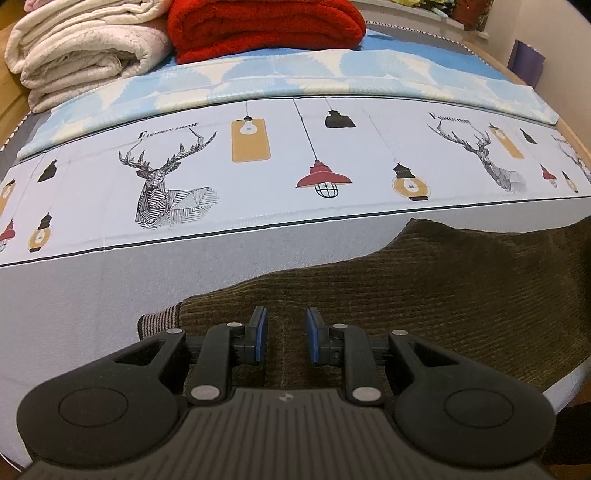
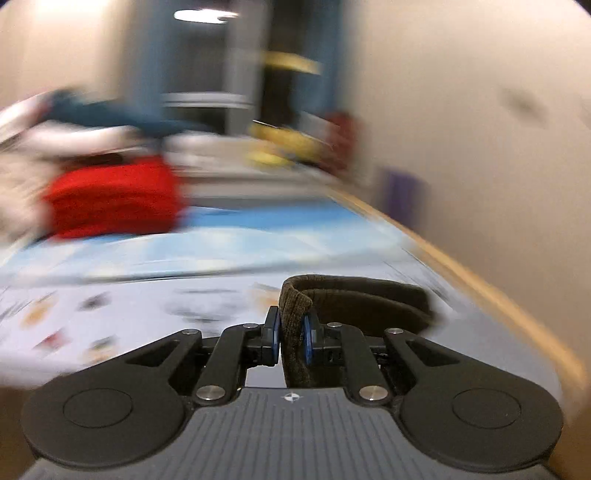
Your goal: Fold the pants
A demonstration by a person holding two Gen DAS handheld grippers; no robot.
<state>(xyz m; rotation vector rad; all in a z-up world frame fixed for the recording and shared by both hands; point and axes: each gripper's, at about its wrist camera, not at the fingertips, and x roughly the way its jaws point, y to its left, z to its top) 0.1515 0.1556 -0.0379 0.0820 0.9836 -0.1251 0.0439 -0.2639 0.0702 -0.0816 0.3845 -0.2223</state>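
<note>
Blue pads of the left gripper stood apart and empty, directly above the pants, which lay on the bed sheet with their long axis running rightward from a striped cuff. Opposite, the right gripper was clamped on a raised band of the pants, probably the end to be carried toward that cuff.

We see a bed with a lamp-and-deer printed sheet; on it lie brown pants, a red blanket and a cream blanket.
</note>
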